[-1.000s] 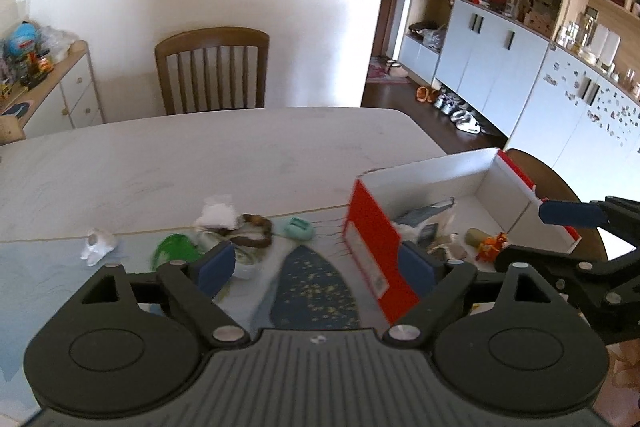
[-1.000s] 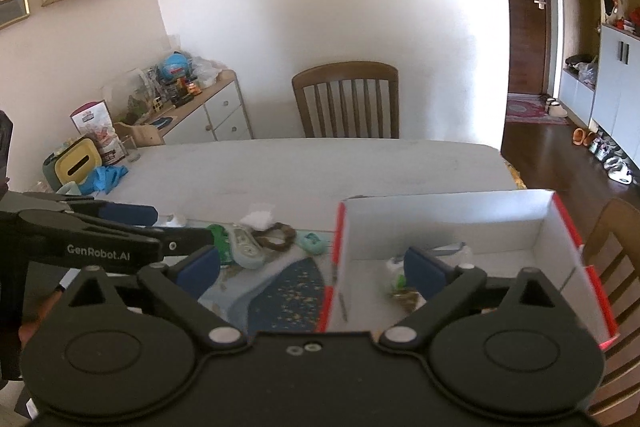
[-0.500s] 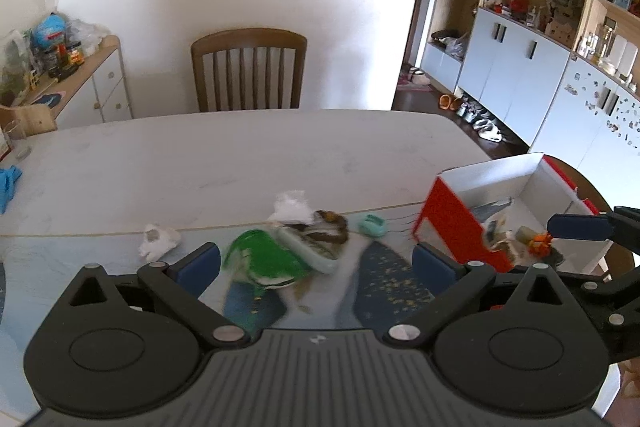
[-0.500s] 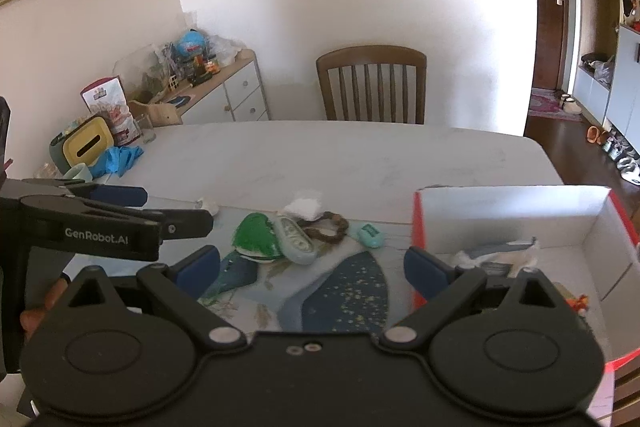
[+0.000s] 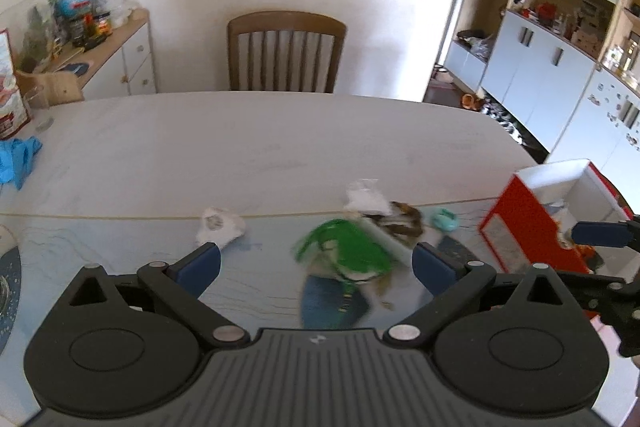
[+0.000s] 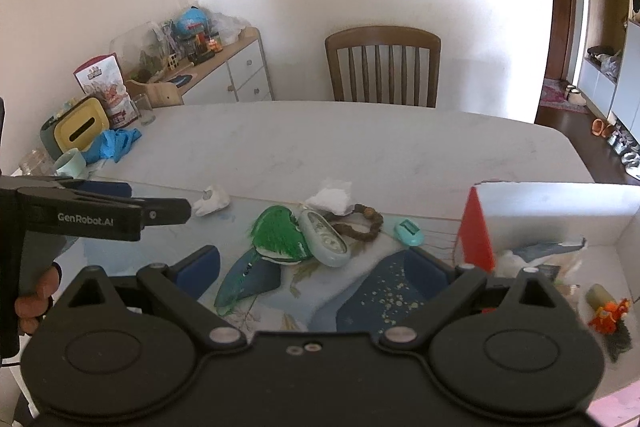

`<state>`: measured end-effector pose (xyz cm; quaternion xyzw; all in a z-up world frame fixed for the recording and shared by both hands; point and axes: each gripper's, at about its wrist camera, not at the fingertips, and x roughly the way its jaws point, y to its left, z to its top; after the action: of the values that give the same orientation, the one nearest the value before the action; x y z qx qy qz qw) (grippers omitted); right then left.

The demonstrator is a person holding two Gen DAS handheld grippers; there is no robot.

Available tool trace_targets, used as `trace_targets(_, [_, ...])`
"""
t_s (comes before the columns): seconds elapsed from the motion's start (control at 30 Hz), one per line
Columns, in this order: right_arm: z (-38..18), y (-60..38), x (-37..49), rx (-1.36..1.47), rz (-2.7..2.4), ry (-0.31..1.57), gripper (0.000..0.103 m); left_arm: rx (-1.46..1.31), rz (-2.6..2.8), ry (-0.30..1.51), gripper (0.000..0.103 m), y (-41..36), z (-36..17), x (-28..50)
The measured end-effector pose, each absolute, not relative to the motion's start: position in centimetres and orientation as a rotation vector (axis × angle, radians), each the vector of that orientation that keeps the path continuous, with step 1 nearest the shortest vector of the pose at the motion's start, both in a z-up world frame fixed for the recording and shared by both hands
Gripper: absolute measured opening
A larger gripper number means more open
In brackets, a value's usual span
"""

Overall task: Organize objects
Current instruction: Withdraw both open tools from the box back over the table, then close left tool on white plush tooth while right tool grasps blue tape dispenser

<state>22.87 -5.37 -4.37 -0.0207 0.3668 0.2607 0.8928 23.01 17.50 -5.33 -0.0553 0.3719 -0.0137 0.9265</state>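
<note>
Both claws are spread wide with nothing between the blue pads. The left claw (image 5: 316, 261) hangs over the near part of the bench (image 5: 280, 139), and the right claw (image 6: 316, 267) sits a bit further right, with its right finger just beside the near red corner of the box.

The loose stuff is all clustered mid-bench on the blue patterned mat (image 6: 372, 291). There's a green fan-shaped thing (image 6: 278, 233) with a pale oval case (image 6: 324, 239) lying right against its right edge, touching it. Just behind those is a brown bead bracelet (image 6: 360, 223) and a crumpled white tissue (image 6: 332, 197) at the far side of the pile. A small teal clip (image 6: 409, 231) sits to the right of the bracelet, between the pile and the box. Off to the left, well apart from the rest, is a small white object (image 6: 212, 201), near the tip of the left claw as seen from the right wrist view.

The red-and-white box (image 6: 560, 203) stands open on the right side of the bench. Inside it I can make out a little orange toy (image 6: 608, 315) near the front, and some paper and dark bits behind that, too jumbled to name. The left wrist view is blurry around the green thing.

Far side has a wooden chair (image 6: 384, 67), and blue gloves (image 6: 116, 143) lie at the left edge of the bench.
</note>
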Motion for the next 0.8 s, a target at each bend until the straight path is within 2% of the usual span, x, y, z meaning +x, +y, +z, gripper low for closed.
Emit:
trace_targets(0.57, [-8.7, -1.2, 27.5, -0.114, 0.505, 0.84, 0.097, -0.11, 0.047, 0.817, 0.103, 23.9, -11.4, 28.2])
trace_targets(0.8, [-10.5, -1.5, 30.6, -0.086, 0.458, 0.887, 0.089, -0.091, 0.061, 0.847, 0.103, 24.8, -13.5, 30.5])
